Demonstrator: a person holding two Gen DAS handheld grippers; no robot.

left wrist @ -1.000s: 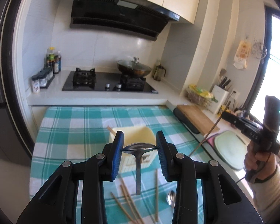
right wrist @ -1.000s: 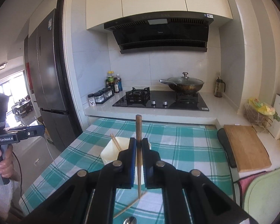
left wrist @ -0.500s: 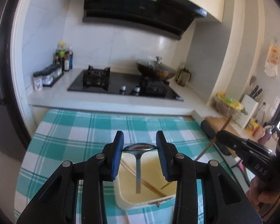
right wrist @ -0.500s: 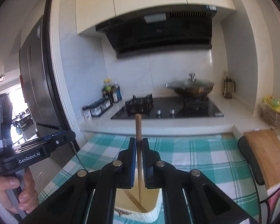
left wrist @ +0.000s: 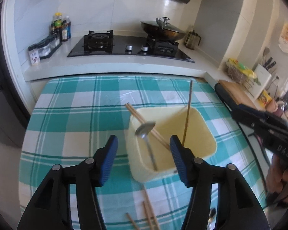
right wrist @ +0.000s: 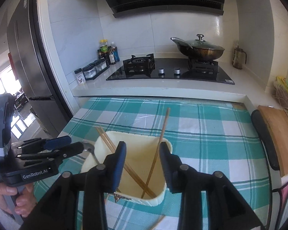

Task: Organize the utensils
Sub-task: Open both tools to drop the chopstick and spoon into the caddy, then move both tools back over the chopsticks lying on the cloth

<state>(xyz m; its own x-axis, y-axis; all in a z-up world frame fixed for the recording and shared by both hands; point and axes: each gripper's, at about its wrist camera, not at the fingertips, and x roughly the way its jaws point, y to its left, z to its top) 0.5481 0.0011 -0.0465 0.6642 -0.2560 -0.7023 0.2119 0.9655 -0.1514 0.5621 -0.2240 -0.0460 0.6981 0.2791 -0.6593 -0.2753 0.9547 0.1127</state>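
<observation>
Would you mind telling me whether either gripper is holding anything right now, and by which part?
Nothing is held. Both the left gripper and right gripper have open jaws; the spoon and single chopstick stand loose in the yellow bin.

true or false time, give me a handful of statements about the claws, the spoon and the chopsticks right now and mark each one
1. The left claw is open and holds nothing. True.
2. The spoon lies flat on the tablecloth. False: it is in the cream bin, bowl end up, handle down inside.
3. The right claw is clamped on a chopstick. False: its jaws stand apart, and the single chopstick stands in the bin between them.
4. A pair of chopsticks leans across the bin with its ends past the rim. True.
5. Loose chopsticks lie on the tablecloth near the bin. True.
</observation>
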